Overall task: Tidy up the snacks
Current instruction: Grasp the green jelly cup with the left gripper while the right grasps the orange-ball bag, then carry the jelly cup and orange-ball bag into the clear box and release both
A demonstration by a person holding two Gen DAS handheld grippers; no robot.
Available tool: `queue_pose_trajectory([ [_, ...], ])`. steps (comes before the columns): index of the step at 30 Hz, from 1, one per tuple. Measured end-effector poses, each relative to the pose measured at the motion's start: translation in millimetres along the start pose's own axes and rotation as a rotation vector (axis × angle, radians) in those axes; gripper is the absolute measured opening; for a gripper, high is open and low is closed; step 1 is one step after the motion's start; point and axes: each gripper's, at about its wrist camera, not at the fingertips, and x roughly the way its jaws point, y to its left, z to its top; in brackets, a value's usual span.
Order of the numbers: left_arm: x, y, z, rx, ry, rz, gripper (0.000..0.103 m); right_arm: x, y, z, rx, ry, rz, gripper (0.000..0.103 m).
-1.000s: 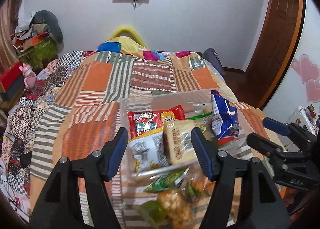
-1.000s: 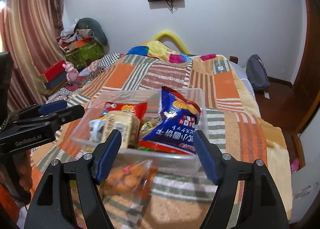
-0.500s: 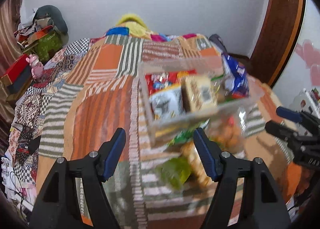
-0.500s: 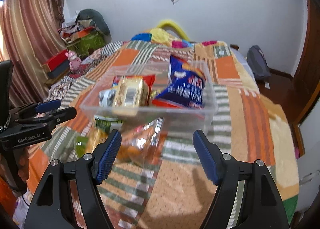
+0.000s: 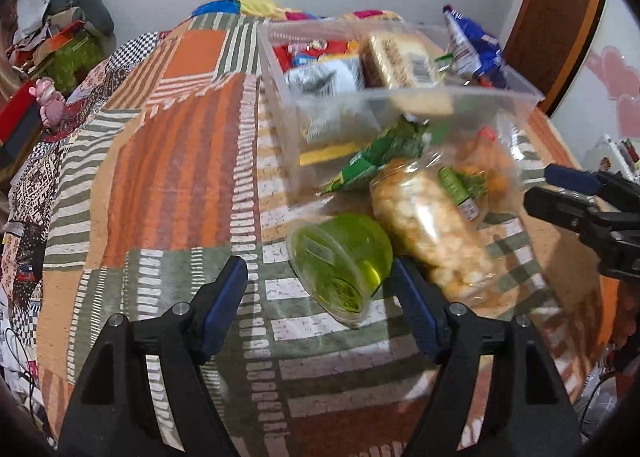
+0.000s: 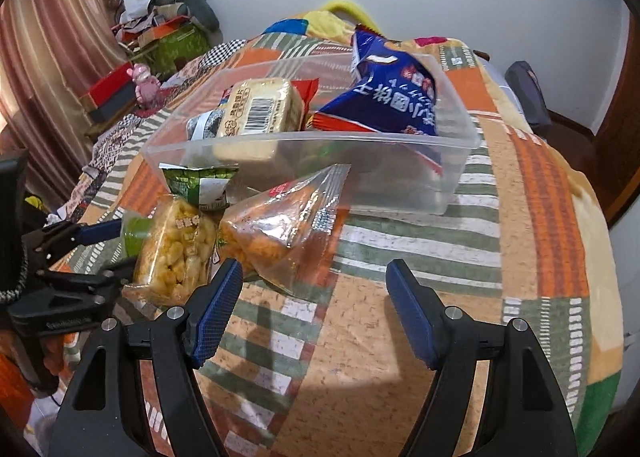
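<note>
Over the last second both cameras have dropped and drawn back from the clear plastic bin [image 6: 452,161], so the loose snacks on the patchwork bedspread [image 6: 532,217] in front of it now fill the near view, where a second ago the fingers framed the bin's contents. That suggests the packing is partway done and the next pick is being lined up. The left gripper [image 5: 320,293] has its fingers spread wide and empty, with the green-lidded tub [image 5: 340,261] lying on its side just ahead and partly between them; it looks the likely next target. The right gripper [image 6: 314,297] is likewise wide and empty, its left finger just short of the zip bag of orange snacks [image 6: 280,229], which leans against the bin's near wall. Beside it lie a clear bag of puffed corn [image 6: 176,253] and a green packet [image 6: 200,181]. Already in the bin are a blue chip bag [image 6: 392,97] printed with Chinese characters seen upside down, a pale cake pack [image 6: 260,109] bearing a barcode, a red packet [image 5: 316,49] and a grey-white one [image 5: 320,77]. The corn bag's label has characters too, but they are too blurred to read, as is the marking on the left gripper's body.
</note>
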Motion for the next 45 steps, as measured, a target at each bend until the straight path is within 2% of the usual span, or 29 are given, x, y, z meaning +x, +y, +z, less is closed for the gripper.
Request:
queue_pose_trajectory([
  [4, 12.7, 4.4, 1.5, -0.038, 0.01, -0.015, 0.074, 7.5, 5.6, 3.7, -0.016, 0.014, 0.012, 0.072],
  [7, 12.8, 5.9, 3.7, -0.051, -0.014, -0.025, 0.074, 13.9, 8.5, 5.9, -0.021, 0.02, 0.018, 0.081],
  [12, 14.3, 6.8, 12.4, -0.057, -0.031, -0.032, 0.074, 26.7, 11.9, 10.2, -0.02, 0.041, 0.038, 0.082],
  [13, 16.7, 7.3, 13.4, -0.062, -0.023, -0.045, 0.073, 29.5, 12.6, 10.8, -0.017, 0.048, 0.048, 0.082],
  [15, 21.2, 9.4, 15.1, -0.071, -0.012, -0.079, 0.058, 34.7, 15.5, 11.2, -0.015, 0.057, 0.051, 0.082],
  [16, 23.3, 11.0, 15.1, -0.074, -0.005, -0.103, 0.056, 37.4, 16.8, 11.1, -0.018, 0.063, 0.05, 0.082],
  [18, 23.9, 12.8, 14.3, -0.079, -0.016, -0.1, 0.056, 41.5, 18.3, 10.4, -0.019, 0.067, 0.032, 0.082],
  [19, 24.3, 12.8, 13.7, -0.079, -0.02, -0.1, 0.056, 42.1, 18.3, 10.4, -0.019, 0.066, 0.025, 0.081],
  [21, 23.6, 13.1, 11.7, -0.083, -0.028, -0.093, 0.056, 40.7, 17.3, 10.3, -0.018, 0.061, 0.033, 0.068],
  [22, 22.9, 13.1, 11.0, -0.08, -0.031, -0.086, 0.056, 38.8, 16.3, 9.9, -0.018, 0.058, 0.042, 0.066],
  [24, 19.2, 11.9, 7.9, -0.074, -0.037, -0.066, 0.056, 35.2, 13.7, 9.3, -0.013, 0.048, 0.057, 0.056],
  [27, 11.2, 9.1, 4.3, -0.068, -0.044, -0.049, 0.056, 29.5, 10.7, 8.4, -0.003, 0.036, 0.065, 0.052],
  [36, -27.1, 8.4, 9.9, -0.068, -0.104, -0.032, 0.056, 6.4, 0.6, 4.5, 0.023, -0.009, 0.059, 0.049],
  [45, -63.2, 3.9, 35.7, -0.069, -0.184, -0.027, 0.056, -30.9, -5.4, 18.8, 0.029, -0.117, 0.04, 0.049],
])
